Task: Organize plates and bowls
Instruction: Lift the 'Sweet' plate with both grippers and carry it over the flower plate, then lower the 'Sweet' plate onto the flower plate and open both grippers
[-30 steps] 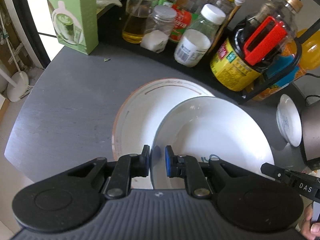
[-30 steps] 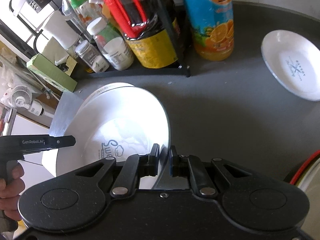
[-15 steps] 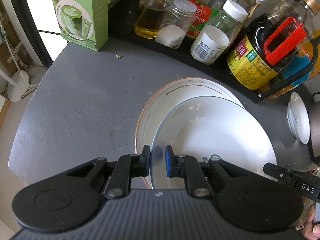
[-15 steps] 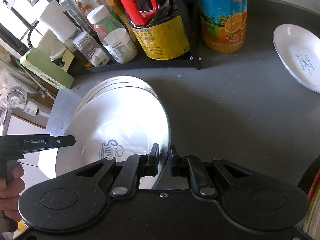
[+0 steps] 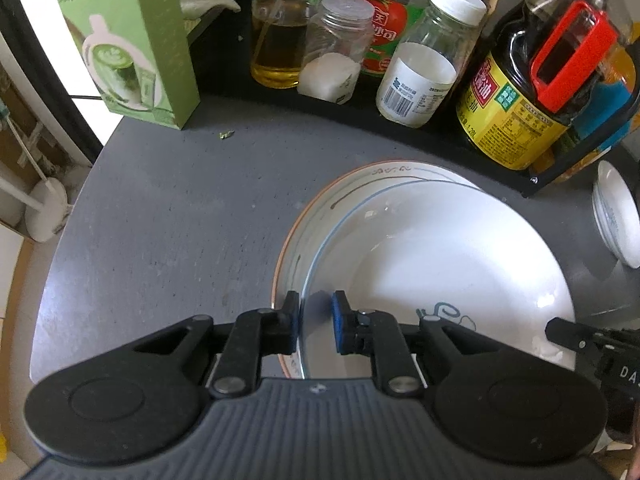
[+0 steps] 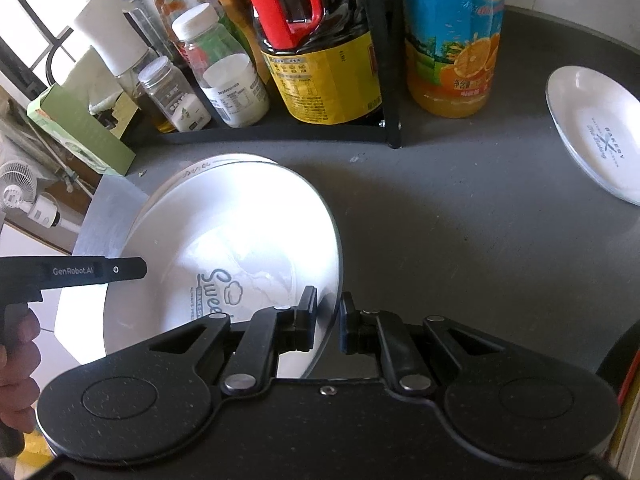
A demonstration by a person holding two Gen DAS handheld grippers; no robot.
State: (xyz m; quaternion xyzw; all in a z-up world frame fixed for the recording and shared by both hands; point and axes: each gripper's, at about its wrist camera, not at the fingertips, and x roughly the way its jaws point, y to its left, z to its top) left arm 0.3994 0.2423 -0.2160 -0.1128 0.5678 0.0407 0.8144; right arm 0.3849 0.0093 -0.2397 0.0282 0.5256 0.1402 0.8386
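White plate (image 5: 440,256): I am holding it by two opposite edges, one claw on each side, just over a second plate; it is printed with dark lettering, "Swee…" readable in the right wrist view (image 6: 240,248).
Lower plate (image 5: 320,200): it is lying on the grey table (image 5: 160,220) under the white plate, showing only as a crescent with an orange-brown rim and a thin dark line; whether the two plates are touching I cannot tell.
Left gripper (image 5: 316,322): I am clamping its blue pads on the near-left rim of the white plate, the rim running between the two fingers, the jaws nearly together.
Right gripper (image 6: 329,322): I am pinching the opposite rim of the same plate, the jaws closed on its thin edge.
Small plate (image 6: 596,144): it is sitting by itself on the table, well apart from the pair, printed "BAKERY" in the middle.
Rack of bottles (image 5: 400,80): it is standing along the far edge of the table, holding a dark sauce jug with a red handle (image 5: 532,92), white-capped jars and an oil bottle.
Orange juice bottle (image 6: 452,40): it is standing just beside the rack.
Green carton (image 5: 128,40): it is standing upright at the rack's other end.
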